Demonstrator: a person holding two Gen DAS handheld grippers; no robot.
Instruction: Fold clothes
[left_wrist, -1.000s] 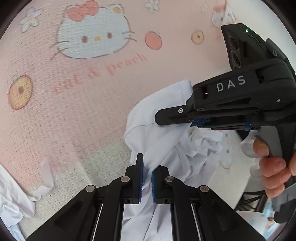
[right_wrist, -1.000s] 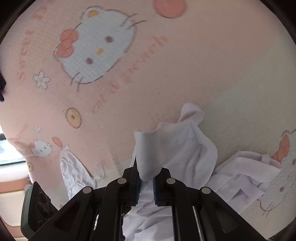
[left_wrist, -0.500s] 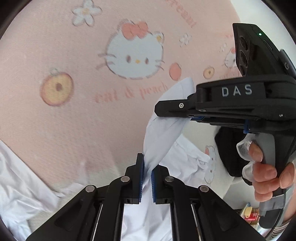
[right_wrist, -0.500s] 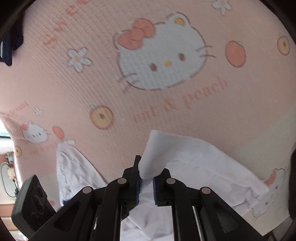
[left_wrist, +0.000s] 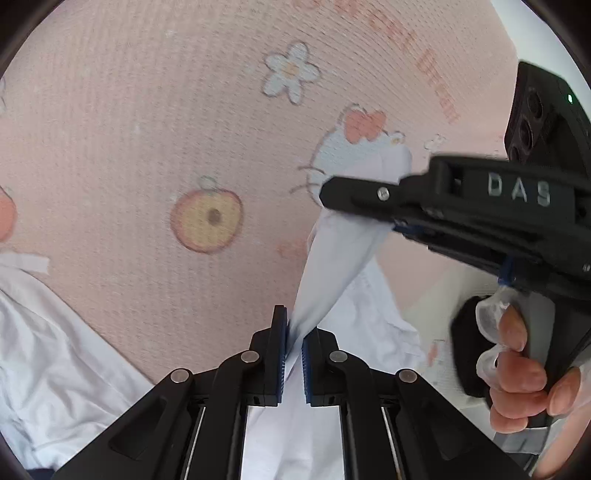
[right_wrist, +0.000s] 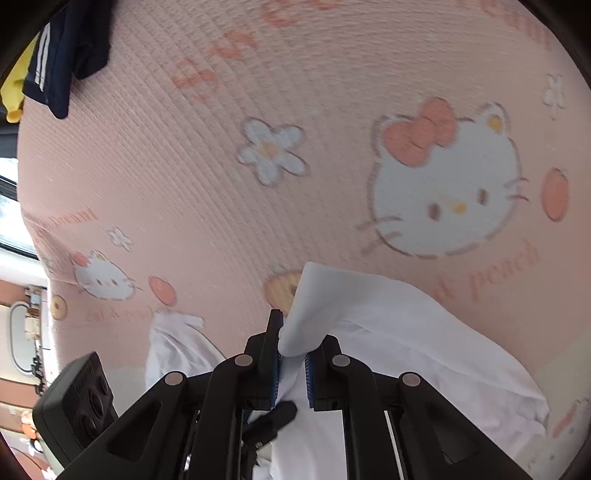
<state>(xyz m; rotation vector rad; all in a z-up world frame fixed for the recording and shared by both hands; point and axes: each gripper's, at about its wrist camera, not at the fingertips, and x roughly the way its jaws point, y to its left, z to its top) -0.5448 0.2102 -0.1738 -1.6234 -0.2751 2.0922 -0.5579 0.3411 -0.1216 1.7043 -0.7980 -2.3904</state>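
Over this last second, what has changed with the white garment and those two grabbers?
Both grippers, left and right, have carried the white shirt across the pink cartoon blanket, pulling the bunched cloth out into a straighter, tauter span. Neither let go: both stay clamped on the same fabric edge.

white garment (left_wrist: 332, 258) cut off at bottom edge, dark clothing (right_wrist: 66, 55) cropped top-left — cat print (left_wrist: 354, 162) partly hidden

Smooth white cloth garment (left_wrist: 332, 266) lies on a ribbed, matt pink printed quilt (right_wrist: 184, 177).
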